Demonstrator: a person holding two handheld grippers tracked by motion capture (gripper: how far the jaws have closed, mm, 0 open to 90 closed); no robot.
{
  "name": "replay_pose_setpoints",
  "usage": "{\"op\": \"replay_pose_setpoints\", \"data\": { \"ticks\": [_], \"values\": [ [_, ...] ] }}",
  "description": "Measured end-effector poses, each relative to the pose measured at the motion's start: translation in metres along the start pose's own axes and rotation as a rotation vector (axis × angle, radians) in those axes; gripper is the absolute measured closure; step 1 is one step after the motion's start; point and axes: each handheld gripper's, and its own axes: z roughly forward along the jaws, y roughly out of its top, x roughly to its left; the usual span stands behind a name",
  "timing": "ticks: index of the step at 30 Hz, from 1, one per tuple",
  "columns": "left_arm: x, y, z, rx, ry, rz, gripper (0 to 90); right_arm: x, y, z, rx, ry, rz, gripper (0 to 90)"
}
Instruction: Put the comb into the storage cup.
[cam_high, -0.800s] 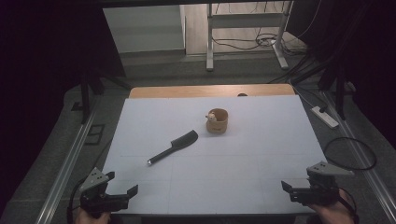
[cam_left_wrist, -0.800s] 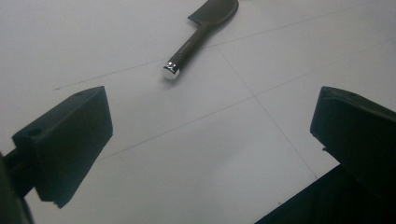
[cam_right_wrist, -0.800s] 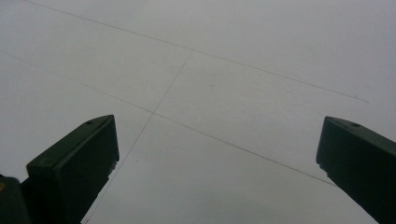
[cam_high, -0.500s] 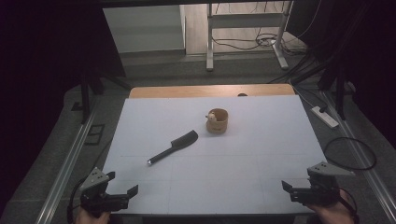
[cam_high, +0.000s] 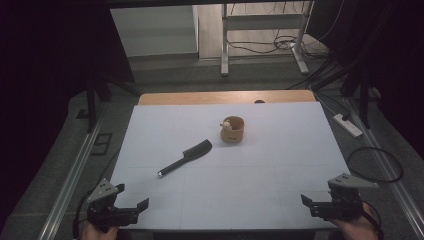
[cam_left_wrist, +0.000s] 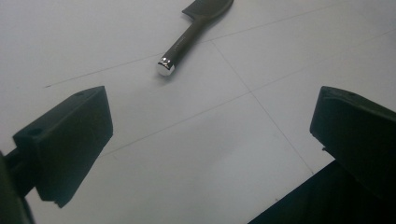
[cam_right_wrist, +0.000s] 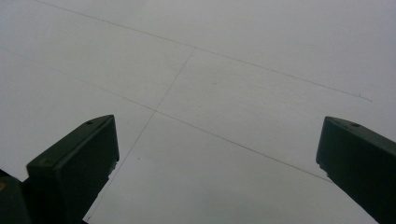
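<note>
The white table top (cam_high: 235, 175) is lying spread ahead of both grippers, crossed by faint ruled lines, with a strip of bare wood showing along its far edge. Its near edge is running just under the two tools, and beyond its sides the floor is falling into darkness, so the stands and cables back there are hard to make out.

The left gripper (cam_high: 131, 209) is hovering at the near left corner of the table, its jaws standing wide apart with nothing between them. In the left gripper view (cam_left_wrist: 205, 140) the two black jaws are rising from the bottom corners, the right one cut off by the frame edge, and a dark wedge beside it is hiding part of the table. The right gripper (cam_high: 312, 204) is sitting at the near right corner, jaws likewise spread and gripping nothing; its own view (cam_right_wrist: 215, 163) is looking along them onto bare white surface and thin lines. The person's hands are cut off at the bottom of the high view.

The black comb (cam_high: 186, 157) is lying flat ahead of the left gripper and off toward the right gripper's side, well apart from both. Its chrome-capped handle end is pointing back toward the left gripper (cam_left_wrist: 184, 39), while its toothed head is cut off at the top of that view.

The small wooden cup (cam_high: 233, 129) is standing upright beyond the comb, farther from both tools. Something pale is sitting at its rim, too small to identify.
</note>
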Motion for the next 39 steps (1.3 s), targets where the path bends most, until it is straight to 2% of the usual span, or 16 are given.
{"op": "replay_pose_setpoints", "data": {
  "ticks": [5,9,15,24,30,39],
  "values": [
    [0.0,0.002,0.001,0.002,-0.004,0.01,0.0,0.001,0.0,0.001,0.006,0.006,-0.015,0.0],
    [-0.003,0.007,0.001,-0.001,0.007,0.045,0.0,0.002,0.0,0.0,0.006,0.009,-0.023,0.0],
    [0.0,0.009,0.007,0.008,-0.032,0.04,0.0,0.003,0.0,0.001,0.01,0.007,-0.029,0.0],
    [0.003,0.013,0.014,0.021,-0.042,0.051,0.0,0.003,0.0,0.001,0.012,0.008,-0.033,0.0],
    [0.005,0.019,0.02,0.032,-0.03,0.059,0.0,0.002,0.0,0.001,0.013,0.012,-0.032,0.0],
    [0.008,0.029,0.033,0.056,-0.045,0.047,0.0,0.003,0.001,0.002,0.016,0.013,-0.035,0.0]
  ]
}}
